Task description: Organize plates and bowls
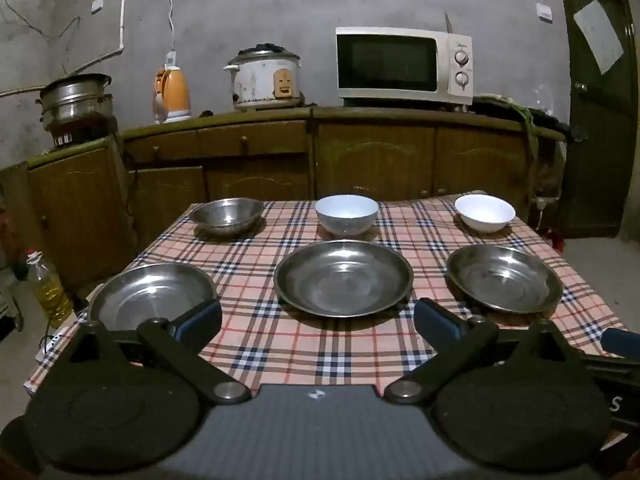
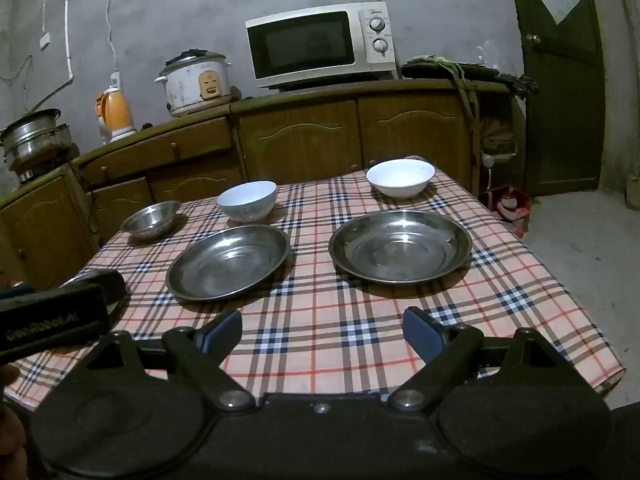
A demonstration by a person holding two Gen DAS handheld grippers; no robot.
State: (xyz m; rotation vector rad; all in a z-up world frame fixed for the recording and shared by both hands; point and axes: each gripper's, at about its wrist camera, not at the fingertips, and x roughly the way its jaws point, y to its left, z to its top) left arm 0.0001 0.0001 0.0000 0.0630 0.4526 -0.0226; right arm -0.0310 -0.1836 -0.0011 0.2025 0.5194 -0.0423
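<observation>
Three steel plates lie in a row on the plaid tablecloth [image 1: 320, 344]: left plate [image 1: 152, 294], middle plate [image 1: 343, 277], right plate [image 1: 505, 278]. Behind them stand a steel bowl [image 1: 227, 215], a bluish-white bowl [image 1: 346, 214] and a white bowl [image 1: 485, 213]. My left gripper [image 1: 318, 320] hovers open over the near edge, in front of the middle plate, nothing between its fingers. In the right wrist view my right gripper [image 2: 322, 334] is open and empty, short of the middle plate [image 2: 229, 261] and right plate [image 2: 401, 245]. The left gripper's body [image 2: 60, 316] shows at that view's left edge.
A wooden cabinet [image 1: 320, 152] runs behind the table, carrying a microwave [image 1: 404, 66], rice cooker [image 1: 266, 78], orange kettle [image 1: 172, 94] and stacked steel pots [image 1: 76, 100]. An oil bottle [image 1: 48, 286] stands on the floor left of the table. A dark door [image 2: 560, 80] is at the right.
</observation>
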